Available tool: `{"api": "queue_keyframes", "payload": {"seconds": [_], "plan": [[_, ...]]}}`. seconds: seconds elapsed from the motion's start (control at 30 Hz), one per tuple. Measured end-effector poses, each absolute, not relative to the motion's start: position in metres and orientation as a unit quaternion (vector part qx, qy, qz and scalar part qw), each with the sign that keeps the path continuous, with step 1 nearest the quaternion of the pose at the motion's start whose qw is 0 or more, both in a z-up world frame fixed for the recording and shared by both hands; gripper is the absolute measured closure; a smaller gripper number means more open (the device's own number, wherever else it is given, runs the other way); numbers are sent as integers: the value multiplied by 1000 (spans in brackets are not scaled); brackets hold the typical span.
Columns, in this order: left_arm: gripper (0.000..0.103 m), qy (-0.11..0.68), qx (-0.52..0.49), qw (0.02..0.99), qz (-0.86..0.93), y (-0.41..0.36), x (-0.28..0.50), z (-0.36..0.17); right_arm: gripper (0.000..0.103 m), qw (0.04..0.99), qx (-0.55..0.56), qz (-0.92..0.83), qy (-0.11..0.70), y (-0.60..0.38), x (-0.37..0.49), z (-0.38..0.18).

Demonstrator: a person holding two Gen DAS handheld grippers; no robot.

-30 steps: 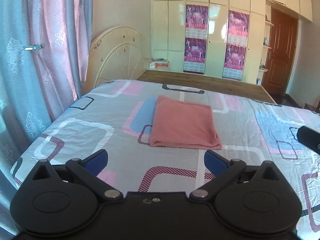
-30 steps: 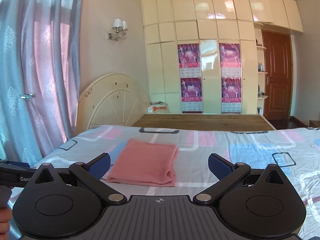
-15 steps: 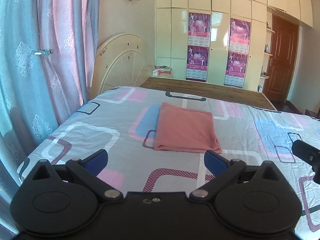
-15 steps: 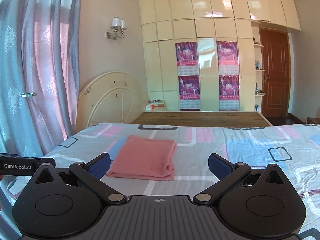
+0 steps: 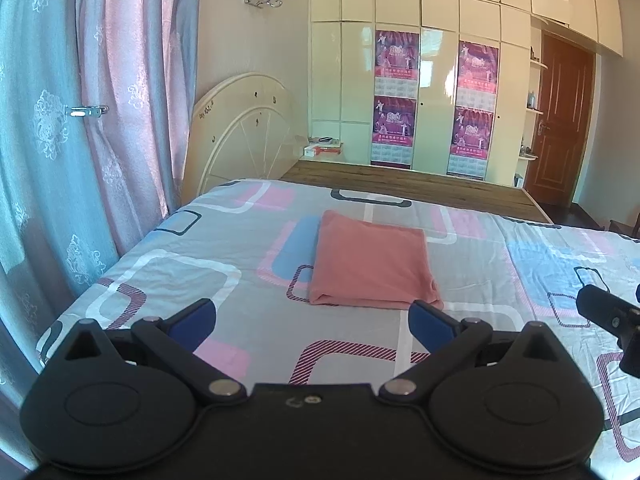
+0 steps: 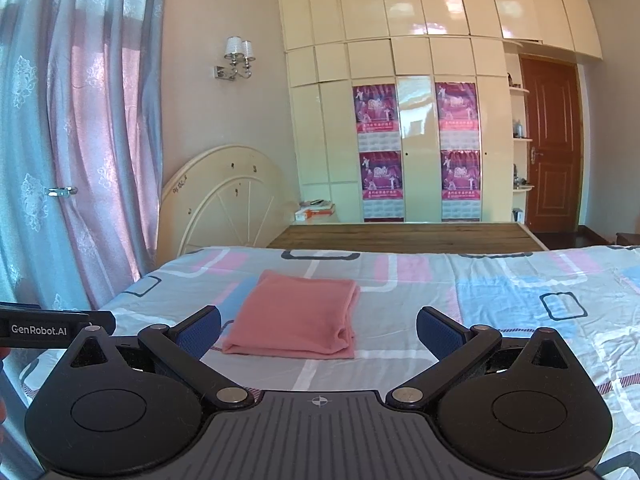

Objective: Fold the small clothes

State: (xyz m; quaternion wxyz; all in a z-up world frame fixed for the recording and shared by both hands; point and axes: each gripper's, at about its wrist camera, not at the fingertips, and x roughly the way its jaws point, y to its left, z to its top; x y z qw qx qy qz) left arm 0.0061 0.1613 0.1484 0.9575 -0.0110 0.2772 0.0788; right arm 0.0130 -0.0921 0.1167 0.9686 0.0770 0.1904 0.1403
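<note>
Folded pink garment (image 5: 370, 262) lies flat on patterned bedsheet (image 5: 192, 264), mid-bed. Left gripper (image 5: 312, 322) and right gripper (image 6: 318, 330) hover near, jaws wide apart, empty.

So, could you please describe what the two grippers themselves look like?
Both are matte black. The left gripper and right gripper each have two round discs, angled link arms with silver pivot pins, and blue textured pads. The right one has a ribbed grey centre plate with a crosshair mark. The left one's side reads "GenRobot.AI" in white. No cables visible.
</note>
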Motion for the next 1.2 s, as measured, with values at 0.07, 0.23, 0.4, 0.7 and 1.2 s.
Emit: {"api": "queue_keyframes", "payload": {"seconds": [0.07, 0.23, 0.4, 0.7, 1.2], "plan": [[1, 277, -9, 958, 80, 161, 6, 148, 0, 969, 77, 139, 191, -91, 14, 117], [1, 277, -7, 957, 79, 162, 6, 148, 0, 968, 76, 140, 192, -90, 15, 117], [1, 280, -6, 957, 78, 162, 8, 147, 0, 968, 77, 140, 196, -90, 17, 116], [1, 279, -6, 957, 79, 164, 11, 147, 0, 967, 75, 145, 195, -88, 22, 115], [1, 285, -7, 955, 79, 165, 17, 144, 0, 965, 75, 150, 203, -87, 31, 107]]}}
